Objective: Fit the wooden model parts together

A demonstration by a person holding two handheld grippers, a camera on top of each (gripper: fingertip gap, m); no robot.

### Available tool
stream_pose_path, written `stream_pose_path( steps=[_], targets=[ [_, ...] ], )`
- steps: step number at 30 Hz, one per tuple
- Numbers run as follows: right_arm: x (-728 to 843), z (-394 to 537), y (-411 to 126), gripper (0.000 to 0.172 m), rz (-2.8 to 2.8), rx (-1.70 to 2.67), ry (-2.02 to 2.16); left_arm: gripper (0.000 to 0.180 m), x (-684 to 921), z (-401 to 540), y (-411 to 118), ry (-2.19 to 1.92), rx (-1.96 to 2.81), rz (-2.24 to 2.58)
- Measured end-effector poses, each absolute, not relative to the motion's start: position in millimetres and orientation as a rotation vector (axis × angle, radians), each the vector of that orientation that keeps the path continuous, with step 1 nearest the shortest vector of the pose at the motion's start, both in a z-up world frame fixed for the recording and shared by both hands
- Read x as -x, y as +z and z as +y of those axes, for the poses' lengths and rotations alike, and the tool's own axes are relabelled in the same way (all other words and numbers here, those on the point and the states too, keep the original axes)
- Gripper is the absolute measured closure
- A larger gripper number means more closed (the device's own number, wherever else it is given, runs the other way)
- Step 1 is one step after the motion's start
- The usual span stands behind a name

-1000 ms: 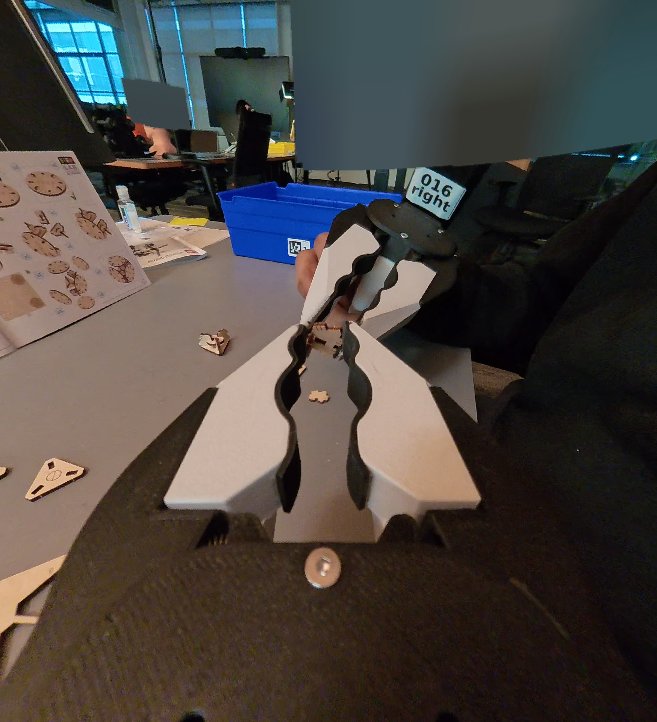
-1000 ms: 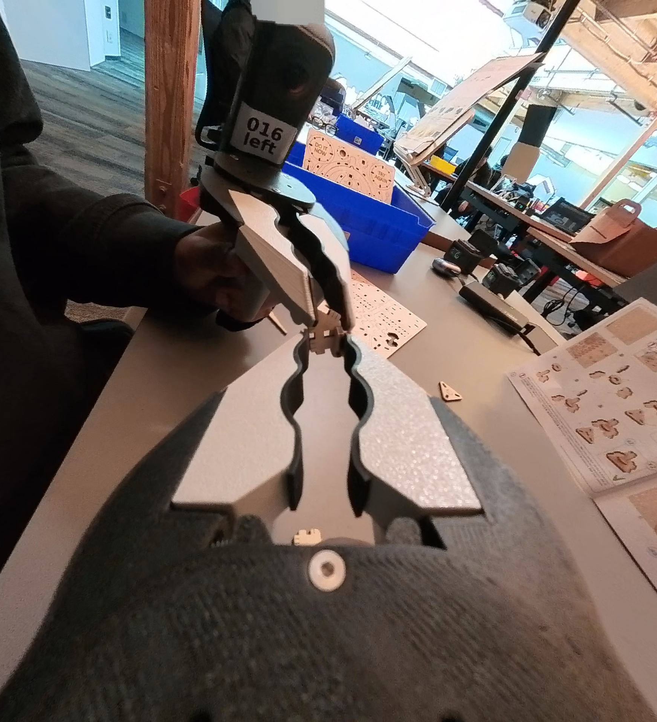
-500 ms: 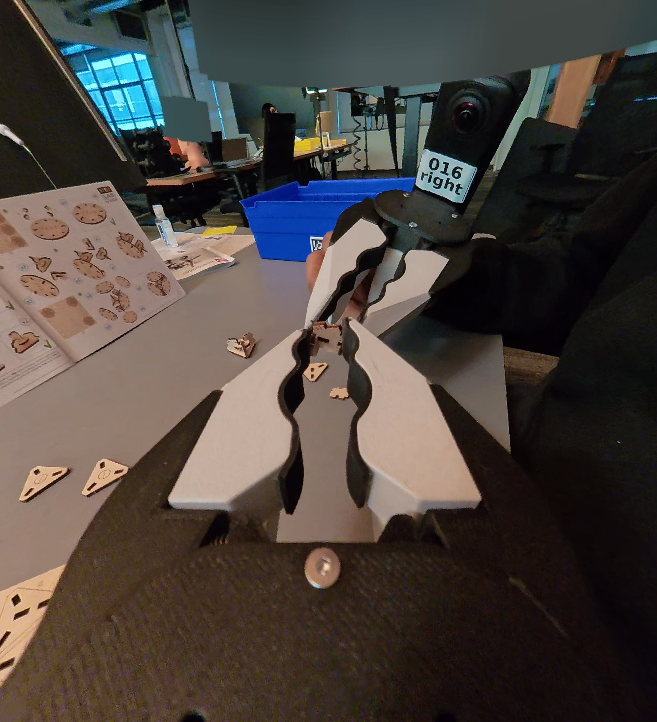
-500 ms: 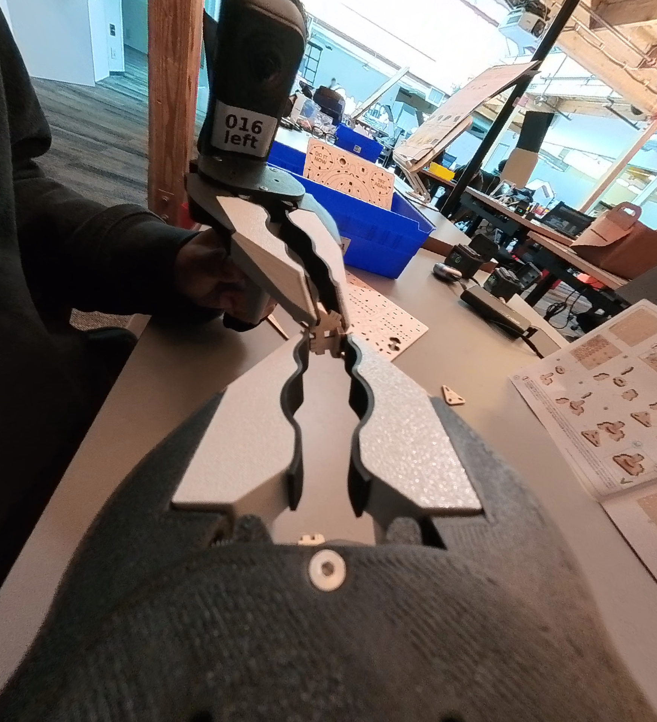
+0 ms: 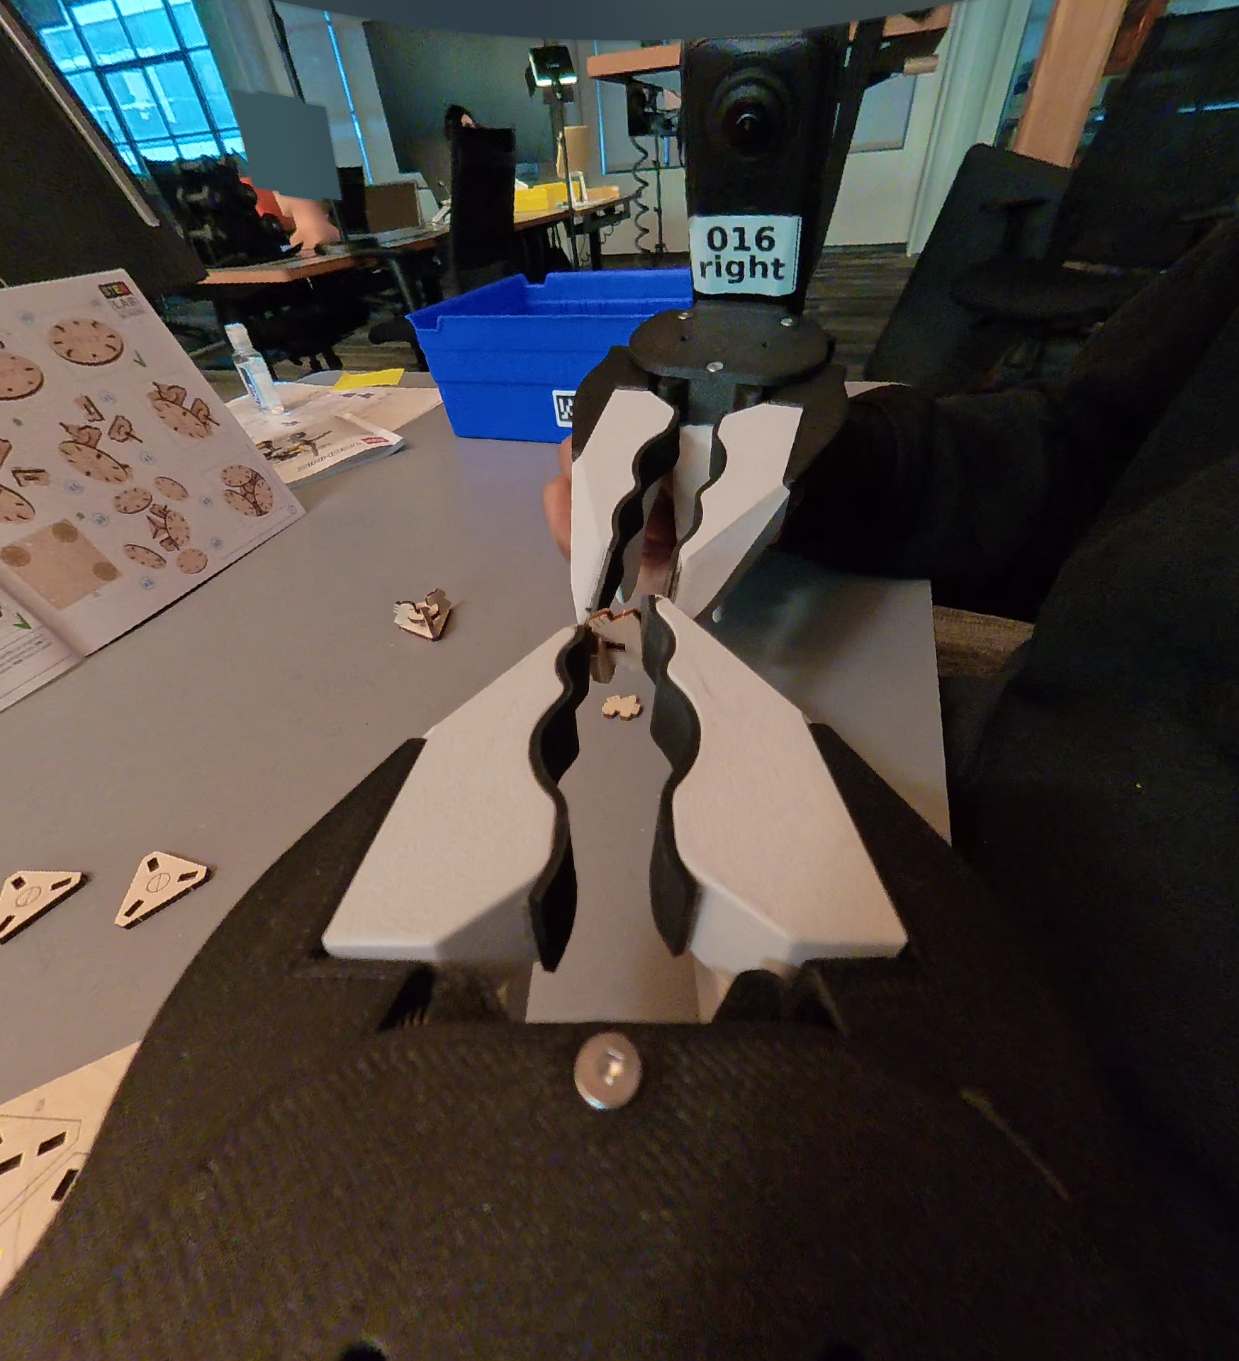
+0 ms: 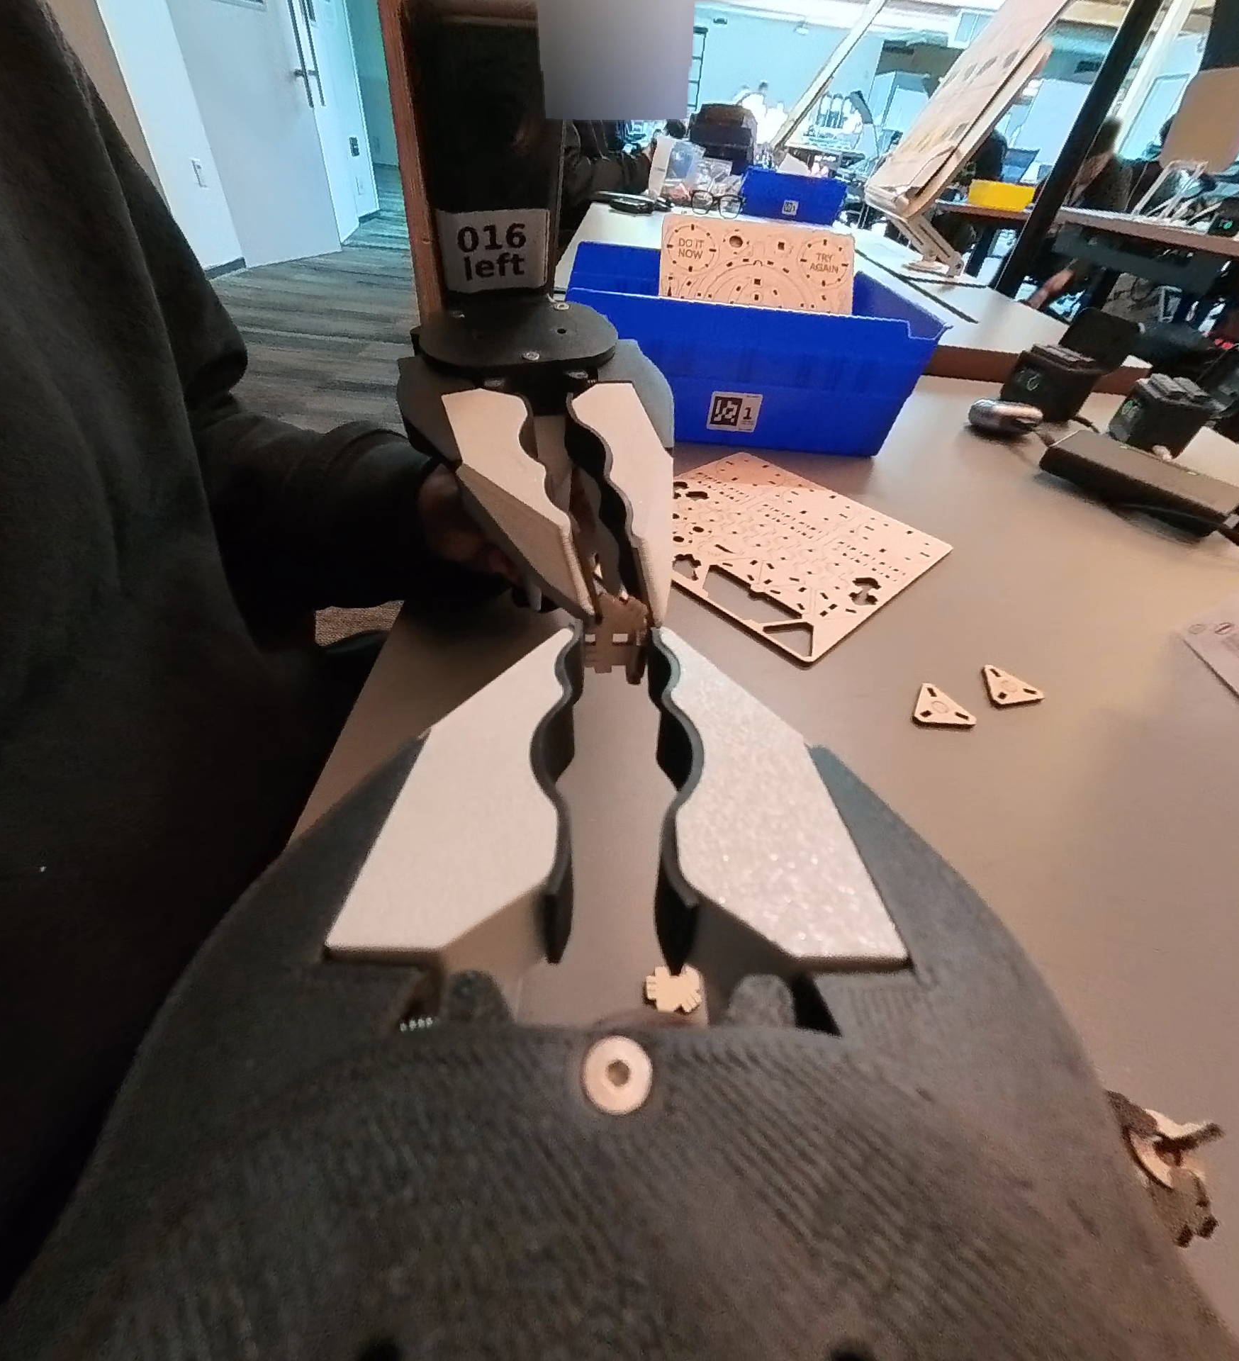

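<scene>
Two handheld grippers meet tip to tip above a grey table (image 5: 248,707), both pinching one small assembly of interlocked plywood pieces.

The left gripper (image 5: 613,644) has its jaws closed narrowly on the wooden assembly (image 5: 605,641), one piece standing on edge between its fingertips. The right gripper (image 6: 613,648) comes from the opposite side, and its jaws also close on the assembly (image 6: 616,641). With a grip at each end, the pieces hang in the air, probably so that one can be pressed into the other.

Directly below the assembly a small notched piece (image 5: 622,707) lies flat on the table. Just left of the assembly sits a small built-up wooden cluster (image 5: 421,613). Nearer the left camera, well left of the assembly, lie two flat triangles (image 5: 160,887).

Seen from the right gripper, a punched-out plywood sheet (image 6: 808,545) lies just beyond the assembly. Behind it stands a blue bin (image 6: 786,368) with another sheet upright inside. An open instruction booklet (image 5: 71,471) lies far left of the assembly, within easy view of the person working.
</scene>
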State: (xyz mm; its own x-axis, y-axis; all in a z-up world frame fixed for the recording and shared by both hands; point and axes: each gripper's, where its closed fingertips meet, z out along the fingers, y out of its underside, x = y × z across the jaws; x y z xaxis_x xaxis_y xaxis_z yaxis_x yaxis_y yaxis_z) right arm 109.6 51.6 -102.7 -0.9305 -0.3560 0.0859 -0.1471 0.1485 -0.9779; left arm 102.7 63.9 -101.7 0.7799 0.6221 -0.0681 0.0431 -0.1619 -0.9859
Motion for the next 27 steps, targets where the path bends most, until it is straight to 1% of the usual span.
stream_pose_path(
  steps=[20, 22, 23, 25, 27],
  targets=[
    [-111, 53, -100, 0.159, 2.223, 0.509, -1.820, 0.168, -103, 64, -100, 0.531, 1.651, -0.553],
    [-111, 53, -95, 0.158, 2.193, 0.522, -1.876, 0.168, -104, 65, -95, 0.546, 1.622, -0.533],
    [-111, 53, -94, 0.158, 2.200, 0.542, -1.916, 0.167, -104, 65, -92, 0.557, 1.607, -0.523],
    [-104, 50, -98, 0.158, 2.316, 0.635, -2.007, 0.150, -101, 61, -90, 0.583, 1.583, -0.538],
    [-92, 47, -101, 0.158, 2.493, 0.816, -2.166, 0.149, -101, 59, -91, 0.515, 1.567, -0.559]
  ],
)
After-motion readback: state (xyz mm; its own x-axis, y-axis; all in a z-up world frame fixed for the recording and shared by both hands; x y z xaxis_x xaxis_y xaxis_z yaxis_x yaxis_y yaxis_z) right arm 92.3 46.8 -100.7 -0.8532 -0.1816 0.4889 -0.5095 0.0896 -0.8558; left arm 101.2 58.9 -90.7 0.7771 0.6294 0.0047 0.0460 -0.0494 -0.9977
